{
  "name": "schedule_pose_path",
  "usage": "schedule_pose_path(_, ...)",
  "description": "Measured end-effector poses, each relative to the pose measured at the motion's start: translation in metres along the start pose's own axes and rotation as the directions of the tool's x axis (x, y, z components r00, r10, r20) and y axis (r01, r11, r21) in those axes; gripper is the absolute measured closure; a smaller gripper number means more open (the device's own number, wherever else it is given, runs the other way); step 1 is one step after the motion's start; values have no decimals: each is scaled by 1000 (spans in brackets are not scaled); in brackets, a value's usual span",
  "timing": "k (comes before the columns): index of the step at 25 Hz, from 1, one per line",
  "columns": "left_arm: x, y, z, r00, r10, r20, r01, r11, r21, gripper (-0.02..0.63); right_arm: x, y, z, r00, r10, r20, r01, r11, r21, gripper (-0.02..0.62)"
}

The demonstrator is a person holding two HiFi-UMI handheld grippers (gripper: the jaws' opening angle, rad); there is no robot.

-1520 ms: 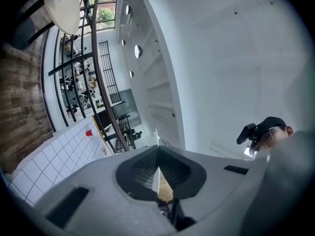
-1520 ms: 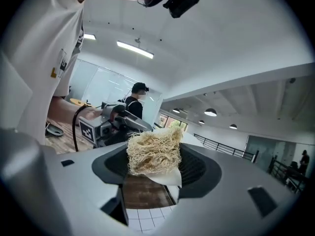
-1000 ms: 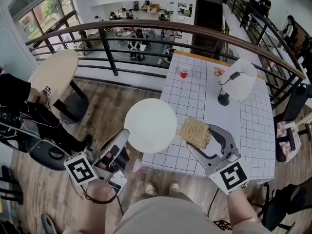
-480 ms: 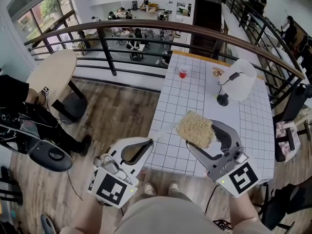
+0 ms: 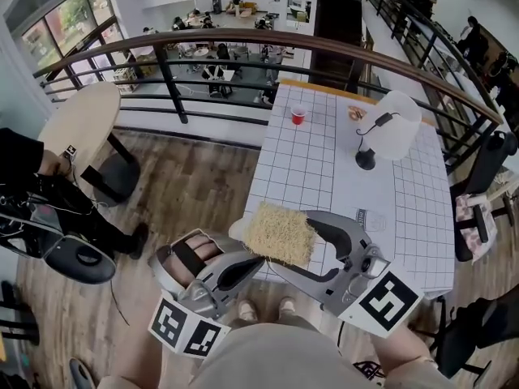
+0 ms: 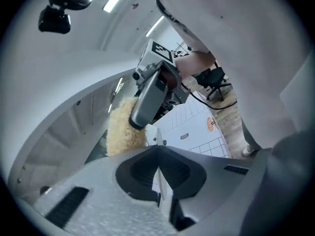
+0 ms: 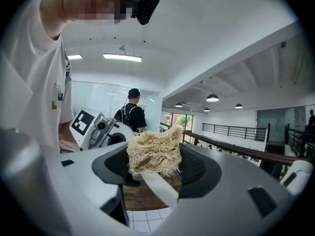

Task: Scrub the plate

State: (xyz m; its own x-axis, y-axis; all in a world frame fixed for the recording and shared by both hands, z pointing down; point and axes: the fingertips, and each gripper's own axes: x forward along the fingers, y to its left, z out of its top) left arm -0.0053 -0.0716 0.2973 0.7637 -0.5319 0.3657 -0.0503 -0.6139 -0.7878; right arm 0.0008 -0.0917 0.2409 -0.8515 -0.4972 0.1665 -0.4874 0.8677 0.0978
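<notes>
My left gripper is shut on the rim of a white plate. I hold the plate edge-on near my waist, off the table's near left corner. In the left gripper view the plate is a thin white blade between the closed jaws. My right gripper is shut on a straw-coloured fibre scrubber, which sits right beside the plate's edge. In the right gripper view the scrubber fills the jaws and the plate's rim slants just under it. Most of the plate is hidden.
A white gridded table stretches ahead with a red cup and a white desk lamp at its far end. A curved railing runs behind it. A round wooden table stands to the left, and there is wood floor below.
The left gripper has rolled, so the plate has gone from face-on to edge-on, and it has shifted right. The right gripper has carried the scrubber left, up to the plate.
</notes>
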Motion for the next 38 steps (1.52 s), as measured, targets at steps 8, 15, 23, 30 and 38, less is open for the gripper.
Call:
schedule_pose_path(8, -19, 15, 13, 995, 94, 35, -98, 985, 139, 591, -17, -11, -12, 999, 33, 17, -34, 995, 90, 322)
schedule_pose_path(15, -27, 22, 17, 991, 118, 66, -125, 985, 117, 591, -44, -55, -55, 990, -72, -118, 87, 987, 131, 322)
schedule_pose_path(23, -25, 13, 30, 990, 79, 114, -90, 991, 102, 591, -40, -72, -15, 999, -25, -31, 29, 993, 115, 324)
schedule_pose_path(30, -25, 15, 37, 988, 79, 133, -96, 987, 128, 591, 13, -11, 6, 943, 332, -25, -321, 927, 192, 324)
schedule_pose_path(38, -33, 17, 29, 989, 97, 115, -112, 984, 136, 591, -3, -31, -43, 930, 340, -138, -280, 900, 333, 324)
